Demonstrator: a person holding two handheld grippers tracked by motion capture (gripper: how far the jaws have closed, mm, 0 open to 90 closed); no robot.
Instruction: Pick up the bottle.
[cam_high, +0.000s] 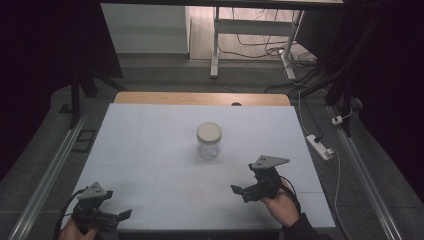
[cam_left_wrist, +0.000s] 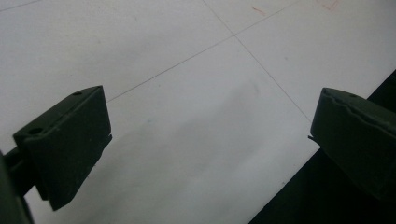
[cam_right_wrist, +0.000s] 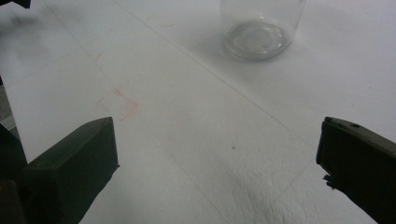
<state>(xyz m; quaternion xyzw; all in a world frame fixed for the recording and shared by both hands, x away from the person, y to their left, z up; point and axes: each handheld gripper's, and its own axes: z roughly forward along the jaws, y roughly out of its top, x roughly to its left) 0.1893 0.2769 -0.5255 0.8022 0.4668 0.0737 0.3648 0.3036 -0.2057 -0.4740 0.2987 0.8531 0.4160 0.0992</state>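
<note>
Clear round glass jar (cam_high: 208, 141) with cream disc lid, upright on smooth white mat (cam_high: 150, 150). Near jar, right gripper (cam_high: 245, 192), black blocky jaws apart, empty. Well off jar, left gripper (cam_high: 120, 216), likewise spread.

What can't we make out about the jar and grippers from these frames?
- Jar: lid and upper body cut off by the top edge in the right gripper view.
- Jar contents: too small and dim in the high view, though the base looks empty up close.
- Left gripper: hand cut off by the bottom edge, high view.
- Red marks on the table: too faint to read.
</note>
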